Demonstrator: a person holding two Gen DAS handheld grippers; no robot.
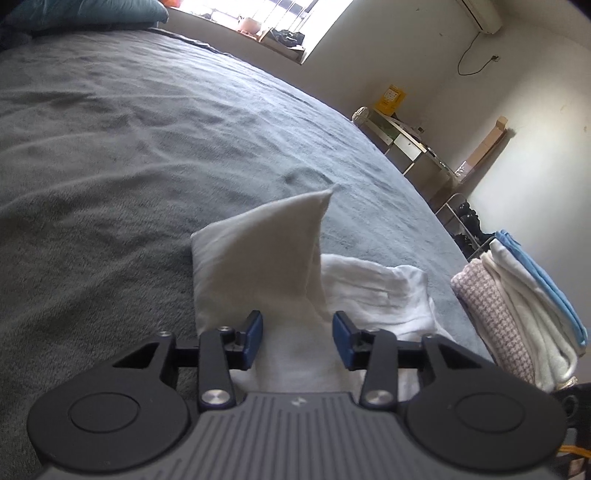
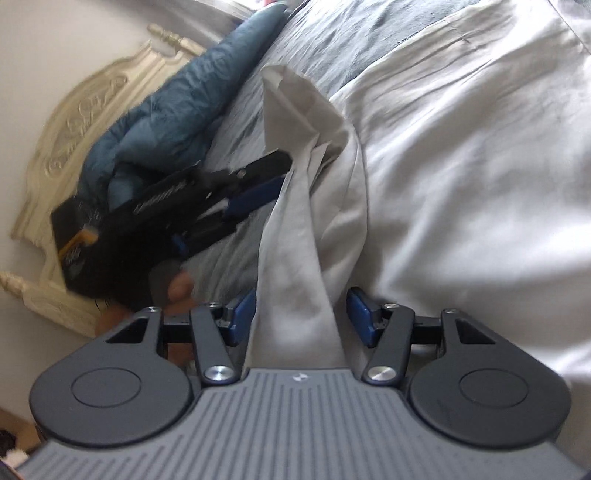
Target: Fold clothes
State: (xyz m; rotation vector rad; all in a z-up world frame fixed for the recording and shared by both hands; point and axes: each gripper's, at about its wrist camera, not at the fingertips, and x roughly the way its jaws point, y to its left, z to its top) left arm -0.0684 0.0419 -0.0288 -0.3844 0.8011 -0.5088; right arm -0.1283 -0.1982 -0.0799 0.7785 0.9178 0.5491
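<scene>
White garment [image 1: 258, 258] on grey bed [image 1: 110, 147], folded stack [image 1: 517, 314] beside

A wide bed [image 1: 147, 147] covered by a rumpled grey blanket [image 1: 110, 206] fills most of the left wrist view. At its far edge a bright window [image 1: 258, 14] pours in daylight, with clutter on its sill [image 1: 273, 37]. The walls [image 1: 406, 55] are plain white; an air conditioner [image 1: 480, 14] sits high in the corner, a cord [image 1: 469, 55] dangling below it. A low white shelf unit [image 1: 406, 140] stands along the wall beyond the bed's right edge. In the right wrist view, a carved cream headboard [image 2: 74, 147] rests against the wall, with a teal pillow [image 2: 177, 103] touching it.
</scene>
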